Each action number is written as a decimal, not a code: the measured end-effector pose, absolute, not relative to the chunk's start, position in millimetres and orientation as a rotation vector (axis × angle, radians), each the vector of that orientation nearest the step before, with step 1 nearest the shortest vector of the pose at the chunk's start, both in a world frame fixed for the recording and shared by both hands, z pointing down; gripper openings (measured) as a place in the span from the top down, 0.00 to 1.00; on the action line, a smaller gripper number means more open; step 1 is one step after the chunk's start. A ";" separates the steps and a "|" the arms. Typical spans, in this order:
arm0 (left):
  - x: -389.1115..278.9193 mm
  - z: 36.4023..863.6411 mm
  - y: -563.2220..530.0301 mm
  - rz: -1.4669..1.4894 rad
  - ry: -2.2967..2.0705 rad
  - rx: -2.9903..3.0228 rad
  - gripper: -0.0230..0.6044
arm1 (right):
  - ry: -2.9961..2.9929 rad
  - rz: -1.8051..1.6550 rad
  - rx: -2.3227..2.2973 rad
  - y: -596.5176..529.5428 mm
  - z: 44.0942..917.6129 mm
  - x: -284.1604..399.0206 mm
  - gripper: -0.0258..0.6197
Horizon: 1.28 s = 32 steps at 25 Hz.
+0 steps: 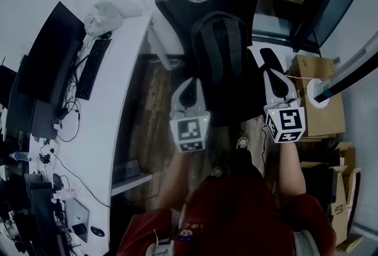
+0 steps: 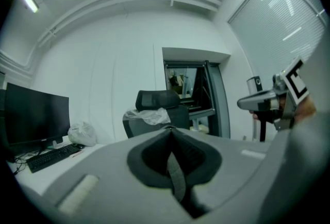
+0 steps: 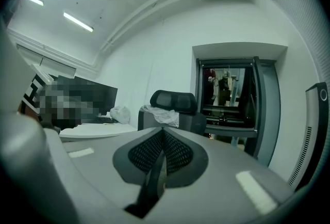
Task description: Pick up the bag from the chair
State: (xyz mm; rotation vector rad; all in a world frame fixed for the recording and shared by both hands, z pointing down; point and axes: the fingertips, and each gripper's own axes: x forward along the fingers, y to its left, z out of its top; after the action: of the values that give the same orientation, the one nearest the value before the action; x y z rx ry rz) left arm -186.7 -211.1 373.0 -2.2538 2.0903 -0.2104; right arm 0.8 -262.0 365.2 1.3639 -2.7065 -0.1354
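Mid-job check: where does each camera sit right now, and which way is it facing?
Head view: on the person's head, facing steeply down at the bag on the chair; both forearms, the left gripper and right gripper show.
Left gripper view: on the left gripper, facing level along its shut jaws toward the chair and monitor; the right gripper shows at right.
Right gripper view: on the right gripper, level along its shut jaws toward chair and doorway.
Shared: both gripper views see that chair's headrest.

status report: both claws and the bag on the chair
Left claw shut, empty, beside the bag. Right claw shut, empty, off to its right. The bag sits on the chair, not yet gripped. Nothing in between.
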 end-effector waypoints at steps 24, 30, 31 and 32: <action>-128.1 373.3 -398.3 -0.320 2.264 -2.054 0.97 | -2.877 -0.012 1.158 -478.5 379.0 51.8 0.96; -141.3 387.6 -409.0 -0.337 2.306 -2.035 0.97 | -2.881 0.014 1.094 -492.6 395.5 31.8 0.96; -145.1 390.5 -411.2 -0.339 2.311 -2.034 0.97 | -2.882 0.015 1.083 -494.6 398.2 27.2 0.96; -149.2 393.0 -413.9 -0.337 2.316 -2.034 0.97 | -2.883 0.013 1.073 -496.9 400.3 22.5 0.96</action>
State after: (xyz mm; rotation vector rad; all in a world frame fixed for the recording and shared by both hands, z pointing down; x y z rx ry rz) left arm -149.2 -413.9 393.0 -2.0345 2.3160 -0.3371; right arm 22.5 -496.9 400.3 1.0732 -2.8833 0.0130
